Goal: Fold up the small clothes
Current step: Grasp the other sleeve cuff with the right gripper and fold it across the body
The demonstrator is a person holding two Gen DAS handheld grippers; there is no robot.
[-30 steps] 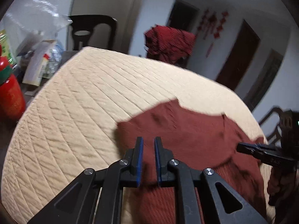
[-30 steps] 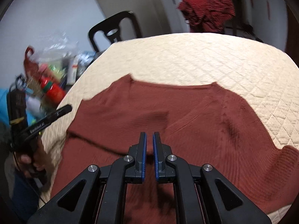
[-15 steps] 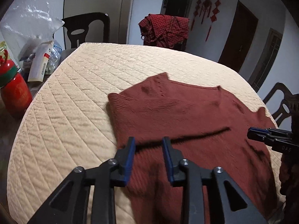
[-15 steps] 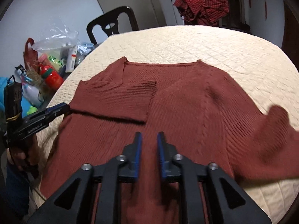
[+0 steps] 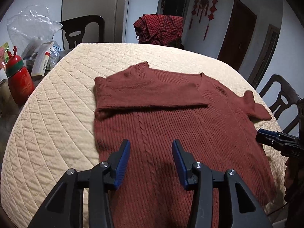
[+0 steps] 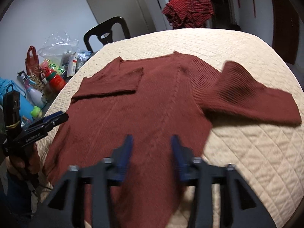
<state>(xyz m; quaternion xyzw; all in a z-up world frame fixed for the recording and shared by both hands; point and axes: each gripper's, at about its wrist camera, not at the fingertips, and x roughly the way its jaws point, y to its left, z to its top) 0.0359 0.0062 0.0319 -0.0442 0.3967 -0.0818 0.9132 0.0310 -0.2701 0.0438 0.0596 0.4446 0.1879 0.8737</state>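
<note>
Opening both sets of jaws, nothing between them: left gripper (image 5: 151, 158) and right gripper (image 6: 152, 154) just let go of the rust-red knitted sweater (image 5: 171, 125), now flat on the cream quilted tablecloth (image 5: 57, 123). Left sleeve (image 5: 150, 95) is folded across the chest; right sleeve (image 6: 252, 100) comes next.

Each camera sits just behind its own claw and looks down at a slant across the tabletop (image 5: 57, 98). Both views are close, side by side, and share the red sweater (image 5: 171, 117), the checked cloth (image 6: 190, 9) on a far chair, and each other's claw.
</note>
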